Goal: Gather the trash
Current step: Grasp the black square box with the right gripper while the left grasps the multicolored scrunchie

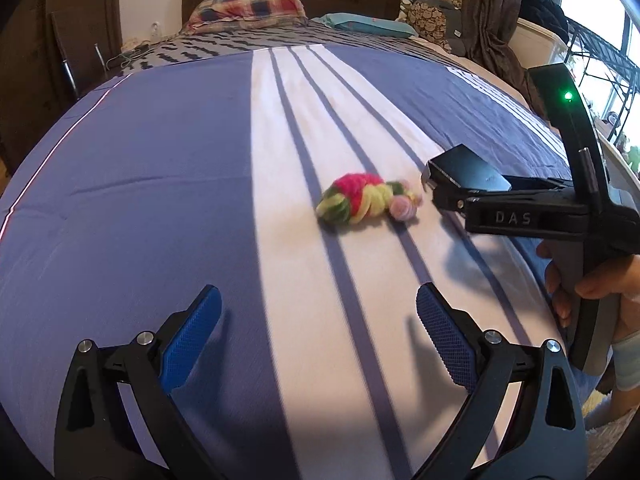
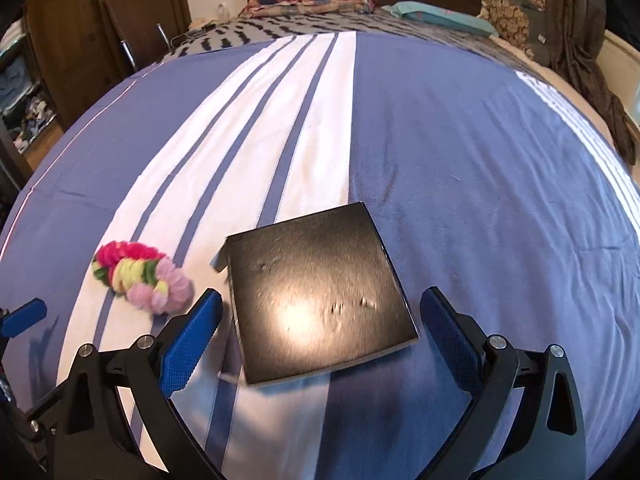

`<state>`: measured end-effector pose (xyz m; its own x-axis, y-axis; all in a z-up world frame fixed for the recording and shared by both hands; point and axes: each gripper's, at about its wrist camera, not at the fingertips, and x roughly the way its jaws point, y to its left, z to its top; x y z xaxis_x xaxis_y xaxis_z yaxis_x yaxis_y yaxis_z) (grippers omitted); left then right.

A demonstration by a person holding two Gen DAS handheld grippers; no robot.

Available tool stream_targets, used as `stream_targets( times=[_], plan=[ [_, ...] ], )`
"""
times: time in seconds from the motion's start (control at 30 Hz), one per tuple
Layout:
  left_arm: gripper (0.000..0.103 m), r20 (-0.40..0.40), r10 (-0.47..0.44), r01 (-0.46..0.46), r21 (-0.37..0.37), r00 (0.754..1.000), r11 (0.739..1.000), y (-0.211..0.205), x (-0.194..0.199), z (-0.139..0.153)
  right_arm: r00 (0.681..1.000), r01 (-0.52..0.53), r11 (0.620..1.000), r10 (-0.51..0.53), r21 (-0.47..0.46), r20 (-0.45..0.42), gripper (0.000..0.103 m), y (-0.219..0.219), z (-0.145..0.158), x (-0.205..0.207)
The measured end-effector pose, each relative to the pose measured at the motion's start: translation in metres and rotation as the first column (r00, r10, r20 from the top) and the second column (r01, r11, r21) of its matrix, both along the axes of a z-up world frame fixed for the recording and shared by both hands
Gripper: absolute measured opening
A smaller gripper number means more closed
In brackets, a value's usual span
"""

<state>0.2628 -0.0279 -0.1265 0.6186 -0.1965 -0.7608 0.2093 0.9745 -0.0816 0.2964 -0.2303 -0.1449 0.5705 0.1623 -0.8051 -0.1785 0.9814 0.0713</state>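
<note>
Where the bed (image 2: 460, 152) fills both frames: yarn bundle (image 2: 142, 278) lower left; black box (image 2: 320, 296) centre, between spread right claw (image 2: 320, 320); left claw (image 1: 318, 312) spread, empty.

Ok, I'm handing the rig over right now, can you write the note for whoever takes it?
Left gripper: open, empty, above the bedspread, short of the yarn bundle.
Right gripper: open, empty, its fingers either side of the black flat box, not closed on it.
Both items lie side by side on the bed's white stripes, the yarn bundle left of the box.
Done: nothing picked up yet. No bin or bag in view.
Left: grasp the box and the yarn bundle, then find somewhere to put them.
</note>
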Motion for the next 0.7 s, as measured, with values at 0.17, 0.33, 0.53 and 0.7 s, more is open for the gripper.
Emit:
stream_targets(
  times=[0.17, 0.33, 0.53, 0.7],
  plan=[
    [0.093, -0.008, -0.016, 0.016, 0.006, 1.000, 1.000, -0.014, 0.022, -0.001, 1.000, 0.015, 1.000, -0.015, 0.000, 0.017, 0.077, -0.009, 0.003, 0.004],
    [0.093, -0.009, -0.010, 0.010, -0.012, 1.000, 1.000, -0.026, 0.041, -0.002, 0.998, 0.044, 0.999, -0.044, 0.010, 0.044, 0.077, -0.027, 0.007, 0.000],
    [0.093, -0.027, -0.010, 0.009, -0.033, 1.000, 0.999, -0.039, 0.061, -0.008, 0.994, 0.070, 0.996, -0.074, 0.049, 0.075, 0.077, -0.048, 0.016, -0.011],
    [0.092, -0.049, -0.005, 0.003, -0.028, 0.999, 1.000, -0.046, 0.072, -0.014, 0.991, 0.078, 0.995, -0.085, 0.066, 0.106, 0.077, -0.059, 0.022, -0.024]
  ],
)
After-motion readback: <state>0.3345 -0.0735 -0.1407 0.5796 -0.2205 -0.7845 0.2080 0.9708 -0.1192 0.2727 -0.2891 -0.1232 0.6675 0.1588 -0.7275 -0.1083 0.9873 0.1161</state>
